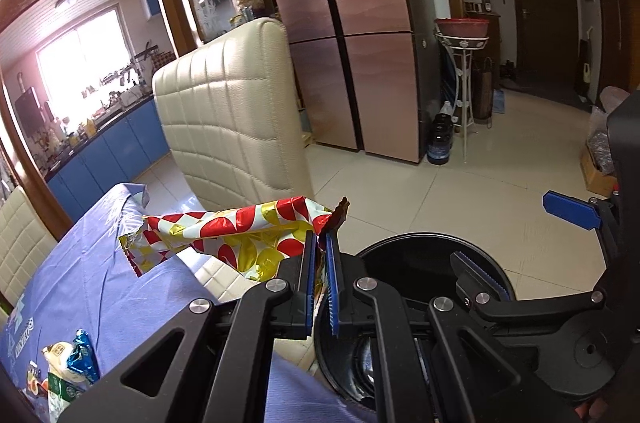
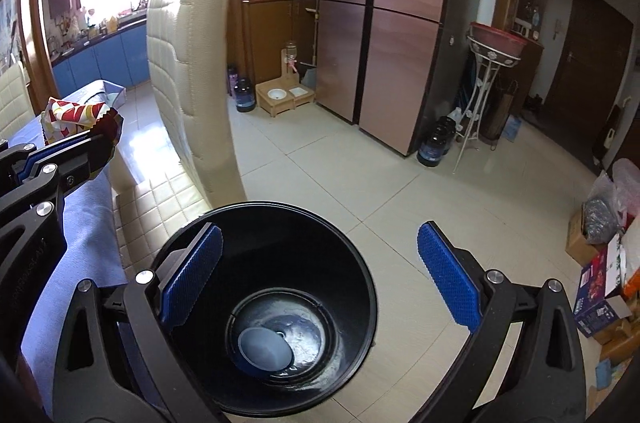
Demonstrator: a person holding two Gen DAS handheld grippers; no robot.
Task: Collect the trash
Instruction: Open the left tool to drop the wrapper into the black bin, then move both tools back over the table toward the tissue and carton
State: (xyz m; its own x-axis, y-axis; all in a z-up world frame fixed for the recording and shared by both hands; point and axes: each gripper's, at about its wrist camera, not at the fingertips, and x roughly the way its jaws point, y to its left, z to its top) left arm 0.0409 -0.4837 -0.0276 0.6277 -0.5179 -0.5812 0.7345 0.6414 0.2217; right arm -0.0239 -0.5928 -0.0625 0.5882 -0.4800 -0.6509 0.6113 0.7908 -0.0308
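My left gripper [image 1: 319, 255] is shut on a red, gold and white snack wrapper [image 1: 236, 235], held in the air over the table's edge beside the black trash bin [image 1: 420, 247]. The wrapper also shows in the right wrist view [image 2: 76, 117]. My right gripper [image 2: 320, 259] is open and empty above the open black bin [image 2: 352, 263], which stands on the floor and holds a pale round lid [image 2: 264, 345]. The right gripper shows in the left wrist view [image 1: 528, 239].
A blue tablecloth [image 1: 80, 263] covers the table, with more snack wrappers [image 1: 68, 371] at its near left. A cream padded chair [image 1: 232, 115] stands at the table next to the bin. A copper fridge [image 1: 360, 23] and boxes [image 2: 608, 287] stand farther off.
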